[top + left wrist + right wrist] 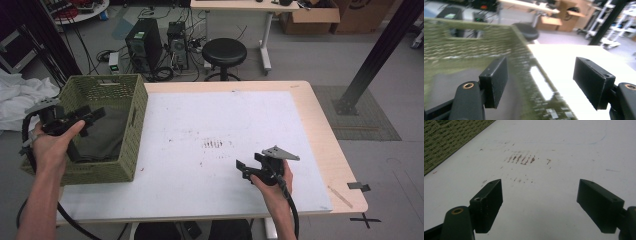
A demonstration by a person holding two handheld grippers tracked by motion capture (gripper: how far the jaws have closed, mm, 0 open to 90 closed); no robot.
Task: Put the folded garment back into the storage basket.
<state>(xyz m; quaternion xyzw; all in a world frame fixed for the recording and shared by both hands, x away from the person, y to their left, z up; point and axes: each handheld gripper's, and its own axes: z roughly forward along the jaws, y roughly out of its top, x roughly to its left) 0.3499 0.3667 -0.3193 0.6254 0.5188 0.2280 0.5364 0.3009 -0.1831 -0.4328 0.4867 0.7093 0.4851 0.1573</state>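
Left gripper [87, 120] hangs over the open top of the green woven basket [131, 150] at the left of the high view, jaws spread wide with nothing between them; they reach rightward across the basket interior. Directly beneath and just right of the jaws lies a dark folded cloth [105, 137] on the basket floor, taking up most of the floor, its long axis running from lower left toward upper right of the frame, roughly along the basket's longer side. In the left gripper view the basket's inner wall [469, 50] fills the upper left, blurred, and the grey cloth [449, 82] shows lower left beside the left-hand jaw; the basket's right wall passes between the two jaws, so one jaw sits over the inside and the other over the white surface [564, 62]. Judgement: the left hand is far nearer the cloth; a reach would go down and a little left in that view. Right gripper [245, 170] rests low over the surface at lower centre-right of the high view, well apart from the basket, jaws spread and empty, facing left. White mat [564, 152] carries reddish-brown scuff marks [521, 159] at centre. Room beyond: black stool [224, 51], computer towers [145, 42], cardboard boxes [310, 17], white fabric [20, 97] on the floor at far left
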